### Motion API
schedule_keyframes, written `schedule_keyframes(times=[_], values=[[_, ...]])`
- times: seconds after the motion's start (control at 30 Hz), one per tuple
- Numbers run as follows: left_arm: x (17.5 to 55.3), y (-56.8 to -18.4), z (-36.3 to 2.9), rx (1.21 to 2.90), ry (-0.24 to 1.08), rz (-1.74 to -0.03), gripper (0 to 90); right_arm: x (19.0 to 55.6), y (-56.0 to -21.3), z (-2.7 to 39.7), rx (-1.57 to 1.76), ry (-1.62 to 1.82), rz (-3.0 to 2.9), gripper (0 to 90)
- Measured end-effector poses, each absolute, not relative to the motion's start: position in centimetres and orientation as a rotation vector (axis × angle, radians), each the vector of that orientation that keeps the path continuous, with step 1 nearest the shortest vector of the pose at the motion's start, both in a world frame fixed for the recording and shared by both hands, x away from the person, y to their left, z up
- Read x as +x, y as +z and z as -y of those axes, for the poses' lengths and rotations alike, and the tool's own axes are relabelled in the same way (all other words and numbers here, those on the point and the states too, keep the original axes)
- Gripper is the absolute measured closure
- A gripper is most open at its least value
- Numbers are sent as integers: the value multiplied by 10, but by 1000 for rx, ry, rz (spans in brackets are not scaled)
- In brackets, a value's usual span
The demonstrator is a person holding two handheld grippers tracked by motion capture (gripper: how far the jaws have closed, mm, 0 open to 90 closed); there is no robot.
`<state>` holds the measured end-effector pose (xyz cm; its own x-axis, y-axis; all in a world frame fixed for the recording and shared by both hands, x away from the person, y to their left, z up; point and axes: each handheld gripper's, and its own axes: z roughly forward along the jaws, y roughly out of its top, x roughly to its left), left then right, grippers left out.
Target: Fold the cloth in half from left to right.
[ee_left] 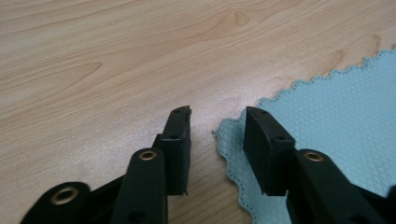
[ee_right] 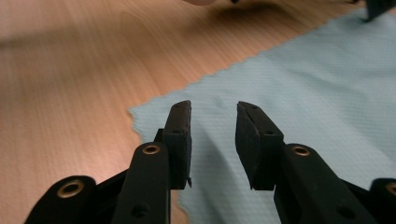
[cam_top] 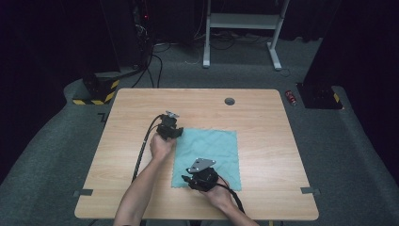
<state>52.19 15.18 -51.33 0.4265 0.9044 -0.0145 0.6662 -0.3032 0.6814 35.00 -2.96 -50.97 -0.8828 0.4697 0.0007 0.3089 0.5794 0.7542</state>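
The teal cloth [cam_top: 209, 157] lies flat and square to the table [cam_top: 263, 127]; the left gripper [ee_left: 217, 128] and right gripper [ee_right: 213, 123] each straddle a corner, half-open, unclenched.

Overhead light is falling evenly on the pale wooden bench [cam_top: 254, 117] while the room around is staying dark. In the right gripper view, everything beyond the black claw [ee_right: 214, 114] is blurring softly; a shadow is lying ahead.

A wooden table [cam_top: 263, 122] with a round grommet hole [cam_top: 229, 101] stands on grey carpet [cam_top: 329, 141]. Behind it are a white frame [cam_top: 242, 21], a red can [cam_top: 291, 98], and a yellow-black striped base [cam_top: 96, 92].
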Motion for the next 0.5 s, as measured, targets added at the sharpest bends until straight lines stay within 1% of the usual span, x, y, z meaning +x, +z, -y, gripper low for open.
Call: schedule_keyframes(times=[0.1,0.37,0.5], values=[[521,-513,-151,2069,489,-1309,718,347,-511,21,619,1189,-2633,660],[522,-513,-150,2074,469,-1288,856,336,-518,3,577,1217,-2672,648],[523,-513,-149,2080,451,-1286,886,331,-521,-4,551,1197,-2686,652]])
